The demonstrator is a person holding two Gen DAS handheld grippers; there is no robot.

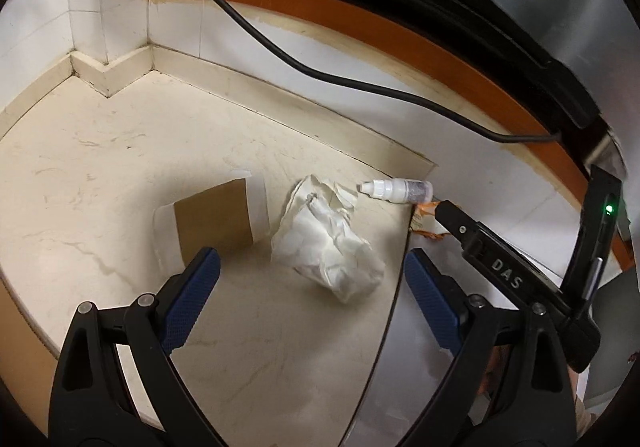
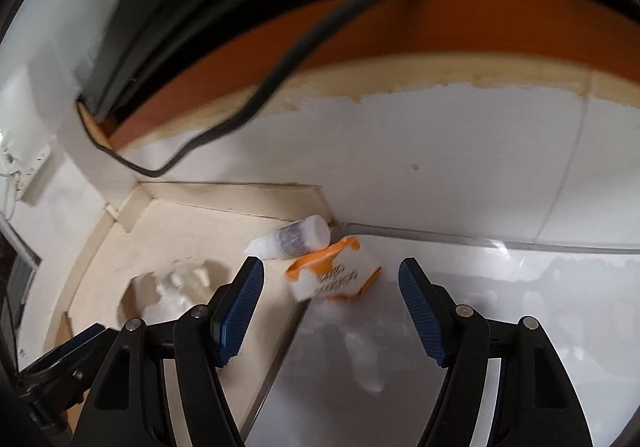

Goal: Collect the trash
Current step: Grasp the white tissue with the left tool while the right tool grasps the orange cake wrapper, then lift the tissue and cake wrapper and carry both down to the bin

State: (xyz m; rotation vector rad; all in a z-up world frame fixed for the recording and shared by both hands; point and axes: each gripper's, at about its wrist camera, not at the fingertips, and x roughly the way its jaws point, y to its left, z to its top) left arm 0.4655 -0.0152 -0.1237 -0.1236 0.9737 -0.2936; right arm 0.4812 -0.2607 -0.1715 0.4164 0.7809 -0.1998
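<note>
Left wrist view: left gripper (image 1: 312, 267) spread wide and empty, aimed down over crumpled tissue (image 1: 326, 237), likely for a straddling grasp. Brown card (image 1: 216, 221) flat just beside; dropper bottle (image 1: 396, 189) on its side near the wall. Right gripper (image 2: 332, 279) likewise agape, holding nothing, pointed at orange-and-white wrapper (image 2: 334, 273) touching the bottle. Cream marble counter (image 1: 100, 167), steel surface (image 2: 480, 327) adjoining, white tiled wall (image 2: 440, 151), black cable (image 1: 280, 51) hanging.

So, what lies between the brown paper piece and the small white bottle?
The crumpled tissue lies between brown paper and bottle, in the left wrist view.
</note>
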